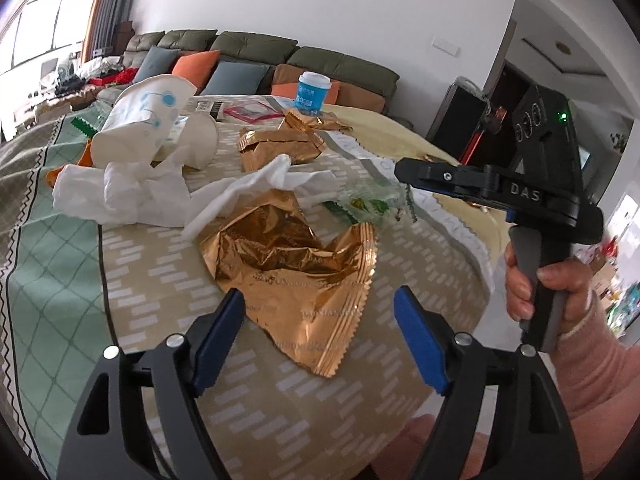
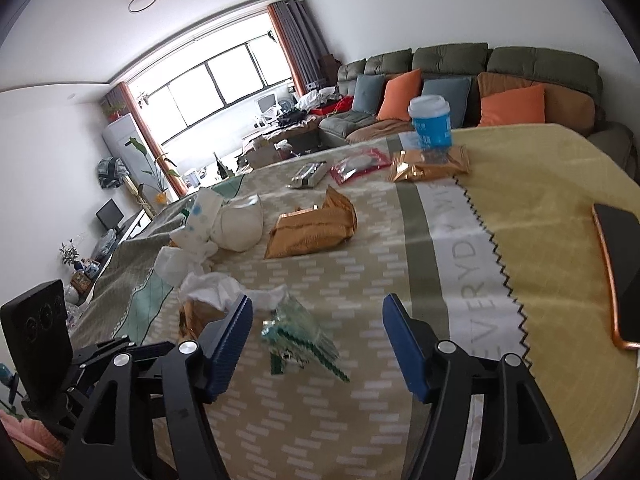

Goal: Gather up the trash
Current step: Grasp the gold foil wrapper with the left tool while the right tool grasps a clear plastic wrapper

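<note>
Two grippers open and empty, nothing collected yet: left gripper point(image 1: 320, 330) straddles the near gold wrapper point(image 1: 296, 276) on the tablecloth point(image 1: 140, 280), likely needing descent and closing, right gripper point(image 2: 316, 344) approaches the clear green-edged wrapper point(image 2: 298, 340), tissues point(image 1: 120, 192) and cups beyond

Gold wrapper point(image 1: 292, 276): glossy crinkled foil, serrated edges. White tissue point(image 1: 132, 192): soft, matt, crumpled paper; green-printed wrapper point(image 2: 298, 338): clear shiny plastic film. Tablecloth point(image 2: 360, 248): matt woven cloth; gripper pads point(image 2: 230, 346): blue ribbed plastic.
</note>
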`<state>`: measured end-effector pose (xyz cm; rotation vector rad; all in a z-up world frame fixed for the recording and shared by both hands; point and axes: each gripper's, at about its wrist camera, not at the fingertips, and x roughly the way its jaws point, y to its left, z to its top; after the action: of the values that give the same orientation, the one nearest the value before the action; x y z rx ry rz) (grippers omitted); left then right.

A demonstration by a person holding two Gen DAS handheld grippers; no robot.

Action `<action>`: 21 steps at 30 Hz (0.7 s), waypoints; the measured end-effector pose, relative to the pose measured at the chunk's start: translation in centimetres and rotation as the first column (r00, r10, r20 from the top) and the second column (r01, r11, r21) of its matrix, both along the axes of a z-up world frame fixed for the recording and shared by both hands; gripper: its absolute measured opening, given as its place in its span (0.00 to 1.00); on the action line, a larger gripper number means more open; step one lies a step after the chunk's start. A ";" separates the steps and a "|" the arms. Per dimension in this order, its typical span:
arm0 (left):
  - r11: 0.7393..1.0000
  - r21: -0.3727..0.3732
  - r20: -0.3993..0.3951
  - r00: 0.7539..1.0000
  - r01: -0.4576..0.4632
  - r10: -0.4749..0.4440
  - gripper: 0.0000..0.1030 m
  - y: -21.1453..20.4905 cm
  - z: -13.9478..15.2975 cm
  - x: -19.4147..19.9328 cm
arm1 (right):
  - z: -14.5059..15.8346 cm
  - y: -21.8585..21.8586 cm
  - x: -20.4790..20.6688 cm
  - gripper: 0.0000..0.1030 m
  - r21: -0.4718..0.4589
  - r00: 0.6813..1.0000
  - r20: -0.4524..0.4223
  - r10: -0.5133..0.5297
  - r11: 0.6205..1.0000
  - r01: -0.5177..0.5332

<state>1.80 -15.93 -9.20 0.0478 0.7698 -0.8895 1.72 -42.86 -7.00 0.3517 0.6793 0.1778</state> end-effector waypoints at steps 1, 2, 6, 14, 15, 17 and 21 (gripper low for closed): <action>1.000 0.013 0.011 1.000 -0.002 0.002 0.74 -0.2 0.0 0.0 | -0.2 0.1 0.0 0.66 0.000 1.000 -0.006 0.003 1.000 -0.003; 1.000 0.026 0.021 1.000 -0.006 0.005 0.73 -0.4 0.0 -0.1 | -0.5 0.1 0.1 0.66 -0.001 1.000 -0.012 0.005 1.000 -0.005; 0.998 0.057 0.052 0.999 -0.013 0.010 0.46 -0.9 0.1 0.0 | -1.3 0.1 0.4 0.66 0.023 0.999 -0.033 0.019 1.000 -0.019; 0.996 0.086 0.101 0.995 0.016 -0.024 0.09 -1.2 0.5 -1.0 | -1.9 0.1 0.4 0.46 0.055 0.999 -0.040 0.035 0.998 -0.033; 0.996 0.083 0.107 0.994 0.014 -0.023 0.08 -1.0 0.6 -1.2 | -1.8 0.1 0.2 0.46 0.051 0.999 -0.034 0.035 0.998 -0.033; 0.998 0.068 0.110 0.994 0.016 -0.023 0.08 -0.6 0.9 -1.4 | -1.5 0.1 0.1 0.46 0.047 0.999 -0.026 0.036 0.998 -0.035; 1.000 0.009 0.114 0.993 0.013 -0.014 0.07 1.2 2.0 -1.5 | -0.5 0.1 -0.2 0.45 0.035 0.999 -0.003 0.039 0.999 -0.039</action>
<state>0.27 -14.75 -7.19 0.1102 0.6674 -0.8884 1.49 -42.77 -7.51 0.3723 0.6872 0.2262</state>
